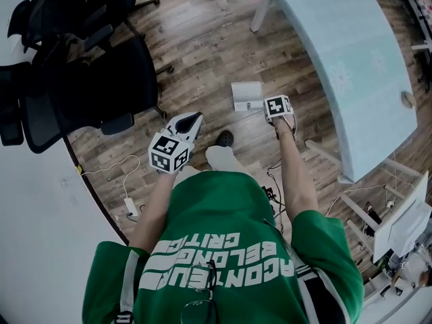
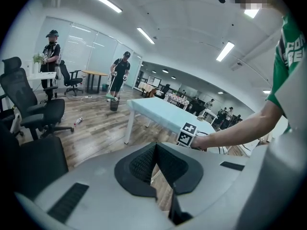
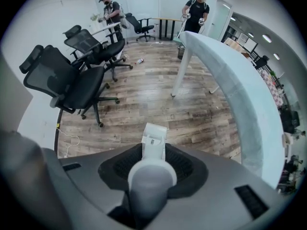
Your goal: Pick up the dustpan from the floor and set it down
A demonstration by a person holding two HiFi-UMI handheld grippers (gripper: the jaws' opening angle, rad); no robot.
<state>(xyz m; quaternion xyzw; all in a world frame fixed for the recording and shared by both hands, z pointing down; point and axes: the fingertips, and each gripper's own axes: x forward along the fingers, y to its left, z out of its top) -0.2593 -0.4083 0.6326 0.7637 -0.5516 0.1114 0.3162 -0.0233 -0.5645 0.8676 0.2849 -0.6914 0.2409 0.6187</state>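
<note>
The white dustpan [image 1: 246, 94] is down at the wooden floor between my feet and the table. In the right gripper view its pan [image 3: 154, 140] lies far below and its round grey handle [image 3: 151, 178] runs up between the jaws. My right gripper [image 1: 275, 113] points straight down beside the pan and is closed around that handle [image 3: 153, 163]. My left gripper [image 1: 191, 121] hangs to the left, apart from the dustpan. Its pads meet at the tips with nothing between them [image 2: 154, 150].
Black office chairs [image 1: 88, 86] stand at the left. A long pale table [image 1: 351, 66] runs along the right, its leg [image 3: 180, 68] near the dustpan. A cable and power strip [image 1: 128, 204] lie by the wall. Two people [image 2: 120, 78] stand far off.
</note>
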